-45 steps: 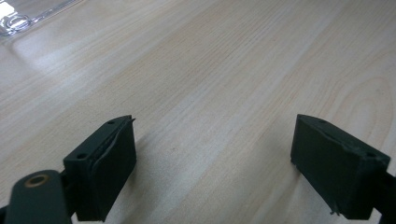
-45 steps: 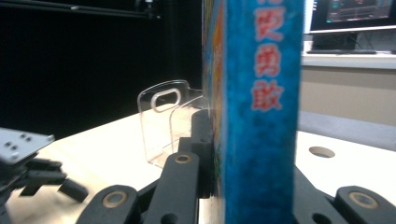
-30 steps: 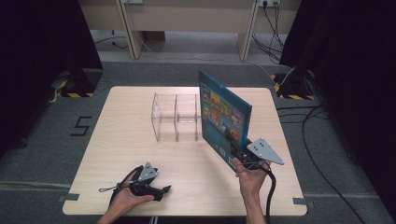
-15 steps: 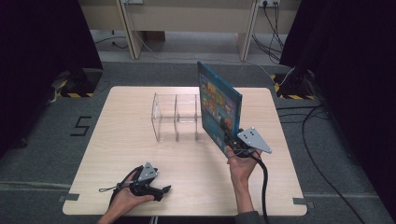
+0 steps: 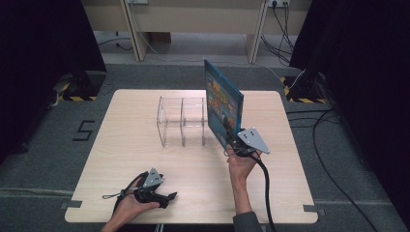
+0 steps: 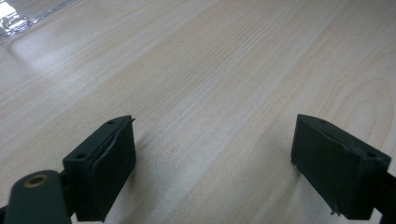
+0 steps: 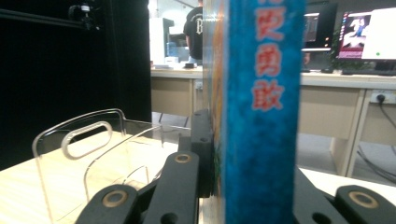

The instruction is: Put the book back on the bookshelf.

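Observation:
A blue book (image 5: 222, 108) with a colourful cover stands upright in the air, just right of a clear acrylic rack (image 5: 181, 120) with two slots. My right gripper (image 5: 235, 143) is shut on the book's lower near corner. In the right gripper view the book's blue spine (image 7: 261, 107) with red characters rises between the jaws, and the rack (image 7: 88, 154) sits to its left. My left gripper (image 5: 164, 197) rests open on the table near the front edge. In the left gripper view its fingers (image 6: 105, 165) stand wide apart over bare wood.
The wooden table (image 5: 121, 159) has open surface around the rack. Desks (image 5: 193, 19) stand beyond it on a grey floor, cables (image 5: 333, 145) trail at the right. A person (image 7: 194, 28) and monitors (image 7: 364, 32) are far off in the right gripper view.
My right gripper has carried the book forward and slightly left, closer to the rack's right end. The left gripper has stayed put.

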Demonstrator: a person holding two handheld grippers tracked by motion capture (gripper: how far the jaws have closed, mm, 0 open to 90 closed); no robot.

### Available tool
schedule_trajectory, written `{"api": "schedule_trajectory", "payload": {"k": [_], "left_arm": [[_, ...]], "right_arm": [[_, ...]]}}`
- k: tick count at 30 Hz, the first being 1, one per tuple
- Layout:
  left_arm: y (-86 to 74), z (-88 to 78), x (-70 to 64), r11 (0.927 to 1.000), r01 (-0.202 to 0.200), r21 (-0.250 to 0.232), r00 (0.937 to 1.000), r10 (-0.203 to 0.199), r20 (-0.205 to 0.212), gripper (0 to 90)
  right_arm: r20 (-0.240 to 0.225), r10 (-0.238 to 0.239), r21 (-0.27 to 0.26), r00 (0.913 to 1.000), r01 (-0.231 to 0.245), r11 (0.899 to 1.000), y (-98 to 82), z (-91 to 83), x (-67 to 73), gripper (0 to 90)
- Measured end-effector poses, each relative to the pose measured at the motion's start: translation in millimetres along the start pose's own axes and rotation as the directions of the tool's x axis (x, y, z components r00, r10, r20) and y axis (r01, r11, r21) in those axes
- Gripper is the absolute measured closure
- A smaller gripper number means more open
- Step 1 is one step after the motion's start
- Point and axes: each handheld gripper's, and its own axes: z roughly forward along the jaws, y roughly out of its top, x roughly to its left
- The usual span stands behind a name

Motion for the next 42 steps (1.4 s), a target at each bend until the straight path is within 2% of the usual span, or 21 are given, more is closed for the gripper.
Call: {"api": "schedule_trajectory", "payload": {"k": [11, 17, 23, 28, 34, 42], "left_arm": [[0.0, 0.0, 0.0, 1.0, 0.0, 0.0, 1.0, 0.0, 0.0, 12.9], [0.1, -0.1, -0.1, 1.0, -0.004, 0.002, 1.0, 0.004, 0.004, 12.9], [0.1, -0.1, -0.3, 1.0, -0.007, 0.003, 1.0, 0.007, 0.007, 12.9], [0.2, 0.0, -0.6, 1.0, -0.009, 0.003, 0.9999, 0.009, 0.012, 12.8], [0.2, 0.0, -0.9, 0.9999, -0.013, 0.003, 0.9998, 0.013, 0.015, 12.9], [0.8, 0.8, -2.6, 0.9999, -0.016, 0.002, 0.9997, 0.016, 0.018, 12.8]], "right_arm": [[0.031, -0.012, 0.006, 0.9994, 0.012, 1.0, -8.1, 13.8, -0.9, 83.3], [0.053, -0.015, -0.017, 0.9985, 0.016, 1.0, -13.9, 23.5, 0.8, 83.3], [0.066, -0.033, -0.005, 0.9973, 0.034, 0.999, -20.4, 30.1, 0.6, 83.2], [0.069, -0.053, -0.015, 0.9962, 0.054, 0.998, -26.6, 34.8, 4.2, 83.2], [0.083, -0.057, -0.022, 0.9949, 0.059, 0.998, -29.2, 34.9, 7.8, 83.1], [0.092, -0.03, 0.042, 0.9953, 0.026, 0.999, -34.0, 21.7, 6.7, 83.0]]}}
